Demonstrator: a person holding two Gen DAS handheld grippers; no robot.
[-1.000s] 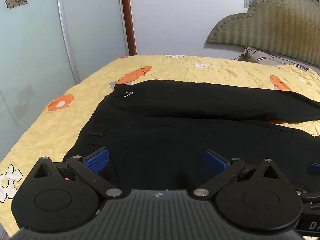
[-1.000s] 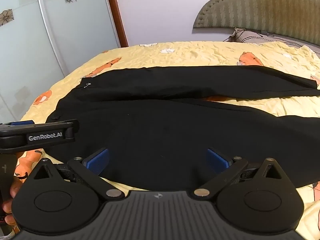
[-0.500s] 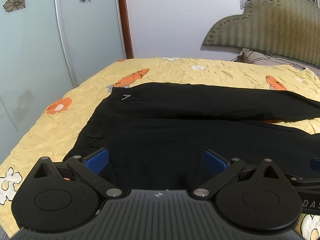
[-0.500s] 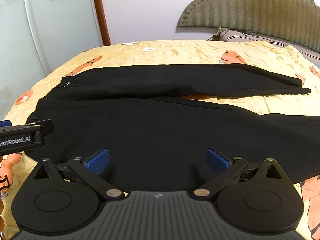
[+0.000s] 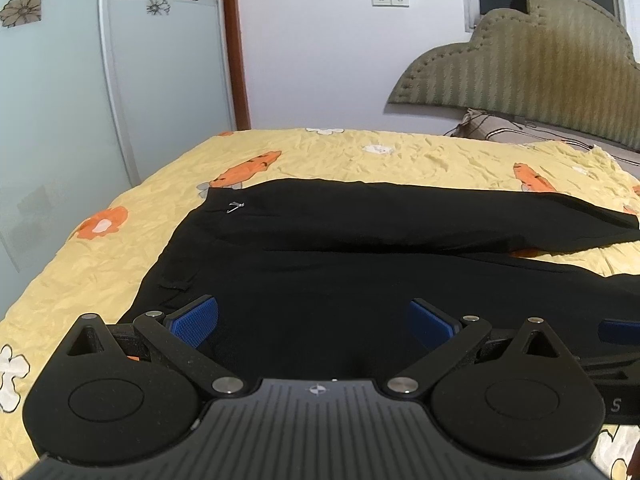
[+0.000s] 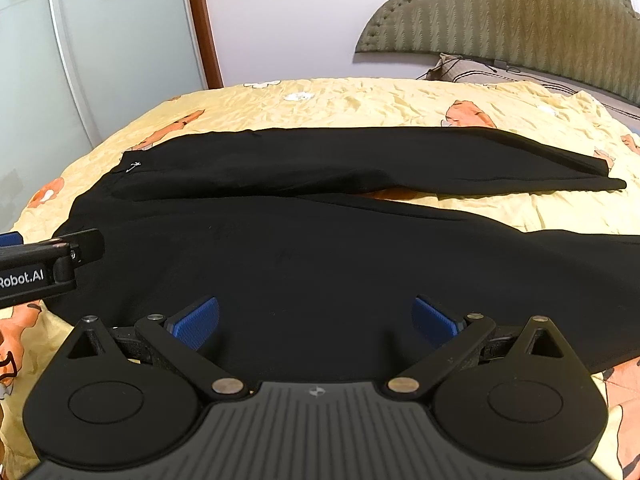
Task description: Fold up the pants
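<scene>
Yellow bedding (image 5: 420, 160) with orange and white flower prints covers the bed in front of you, with a padded olive headboard (image 6: 500, 12) at the far right and frosted sliding doors (image 5: 52, 100) to the left. Your black pants (image 6: 300, 248) lie flat across that sheet, waistband toward the left, legs running off to the right. The far leg (image 6: 440, 160) stretches out narrow and straight to its hem, while the near leg is broader and spreads toward you; a sliver of sheet shows in the gap where the two legs part. A small metal clasp (image 5: 235, 207) glints near the far corner of the waistband. The fabric looks smooth, with only faint creases at the waist edge.

Your left gripper (image 5: 314, 316) hovers over the waist end of the near side, its blue pads (image 5: 194, 320) spread wide with nothing between them. Your right gripper (image 6: 316, 316) sits over the near leg further along, likewise spread apart and empty. From the right wrist view, the side of the left gripper shows at the left edge.
</scene>
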